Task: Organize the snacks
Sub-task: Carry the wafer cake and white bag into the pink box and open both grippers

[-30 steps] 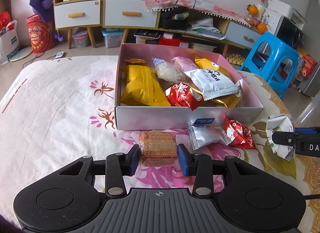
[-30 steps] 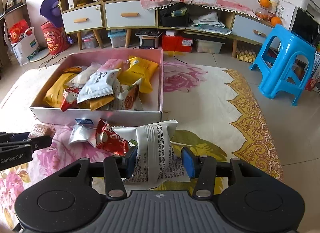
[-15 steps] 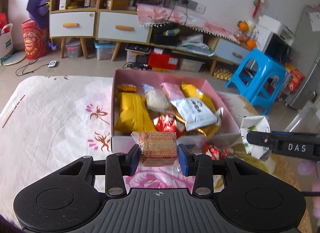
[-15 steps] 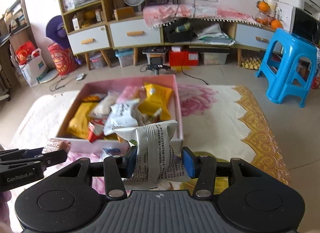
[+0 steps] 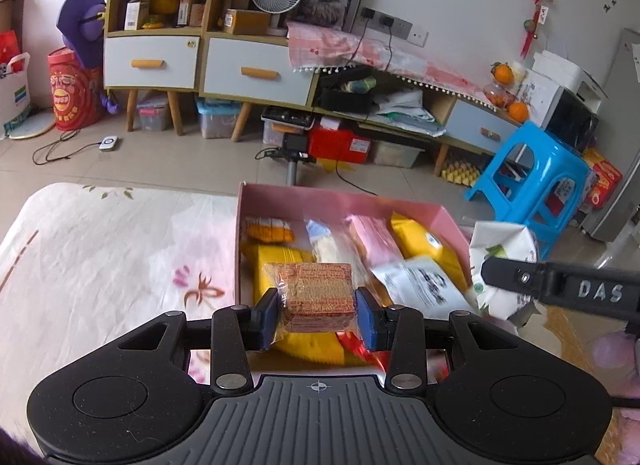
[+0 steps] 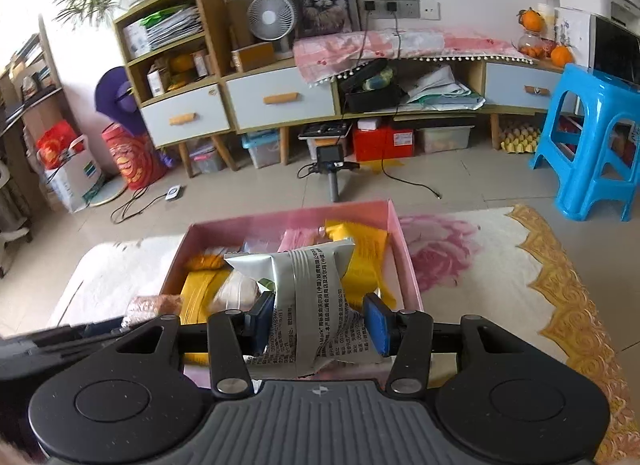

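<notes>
**Both grippers loaded, over the pink box**

Left gripper: I see both blue pads clamped on a clear-wrapped wafer biscuit pack, held level above the near end of the pink box. My own gripper body hides the box's near wall, so I can't tell how high the pack sits over it.

Right gripper: closed on a silver snack pouch, back seam facing the camera, print readable only in part. The pouch's lower end is crumpled behind the pads and hard to make out. It hangs over the box's near-right area.

Box contents in the left view: yellow packet, pink packet, a second yellow bag, white packet with dark print, all motion-blurred. A red wrapper peeks out under the left pads, mostly covered.

The right gripper's finger, marked DAS, enters the left view from the right edge, its pouch partly cut off behind it. In the right view the left gripper is a dark blur at lower left, wafer pack barely visible.

The box sits on a floral cloth.
</notes>
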`<state>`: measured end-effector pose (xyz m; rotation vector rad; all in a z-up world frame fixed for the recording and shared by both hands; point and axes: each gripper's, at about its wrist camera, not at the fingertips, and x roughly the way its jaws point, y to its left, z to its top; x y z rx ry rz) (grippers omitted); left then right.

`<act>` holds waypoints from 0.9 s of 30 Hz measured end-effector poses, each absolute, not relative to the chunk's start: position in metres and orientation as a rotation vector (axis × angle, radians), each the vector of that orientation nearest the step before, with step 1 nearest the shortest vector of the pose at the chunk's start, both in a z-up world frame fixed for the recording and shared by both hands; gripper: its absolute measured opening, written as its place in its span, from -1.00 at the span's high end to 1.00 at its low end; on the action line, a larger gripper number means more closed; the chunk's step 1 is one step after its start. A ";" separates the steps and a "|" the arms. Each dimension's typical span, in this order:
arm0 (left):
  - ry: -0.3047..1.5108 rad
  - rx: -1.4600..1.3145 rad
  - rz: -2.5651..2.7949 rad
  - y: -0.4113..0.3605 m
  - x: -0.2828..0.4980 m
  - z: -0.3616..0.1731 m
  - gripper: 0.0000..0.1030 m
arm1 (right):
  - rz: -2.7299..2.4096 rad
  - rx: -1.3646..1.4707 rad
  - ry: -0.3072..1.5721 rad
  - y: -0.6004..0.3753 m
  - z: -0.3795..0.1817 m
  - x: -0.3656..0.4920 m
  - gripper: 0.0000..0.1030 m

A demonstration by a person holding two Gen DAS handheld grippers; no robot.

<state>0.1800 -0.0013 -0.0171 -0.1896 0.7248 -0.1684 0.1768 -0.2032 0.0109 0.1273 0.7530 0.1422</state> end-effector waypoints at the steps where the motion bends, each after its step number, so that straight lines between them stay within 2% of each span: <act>1: 0.725 -0.182 -0.165 -0.002 0.186 -0.019 0.28 | 0.143 0.140 0.749 -0.202 0.010 0.182 0.24; 18: 0.692 -0.073 -0.149 -0.022 0.239 -0.042 0.26 | 0.100 0.159 0.778 -0.197 -0.021 0.240 0.23; 20: 0.687 -0.071 -0.147 -0.023 0.239 -0.042 0.20 | 0.101 0.163 0.783 -0.195 -0.021 0.242 0.22; 21: 0.673 -0.070 -0.148 -0.023 0.238 -0.041 0.10 | 0.103 0.164 0.783 -0.195 -0.020 0.243 0.19; 22: 0.668 -0.067 -0.140 -0.023 0.238 -0.041 -0.11 | 0.102 0.165 0.777 -0.195 -0.019 0.242 0.13; 24: 0.653 -0.068 -0.127 -0.023 0.235 -0.039 -0.34 | 0.099 0.163 0.763 -0.194 -0.015 0.240 -0.07; 27: 0.644 -0.071 -0.123 -0.020 0.230 -0.033 -0.48 | 0.092 0.161 0.754 -0.195 -0.009 0.237 -0.21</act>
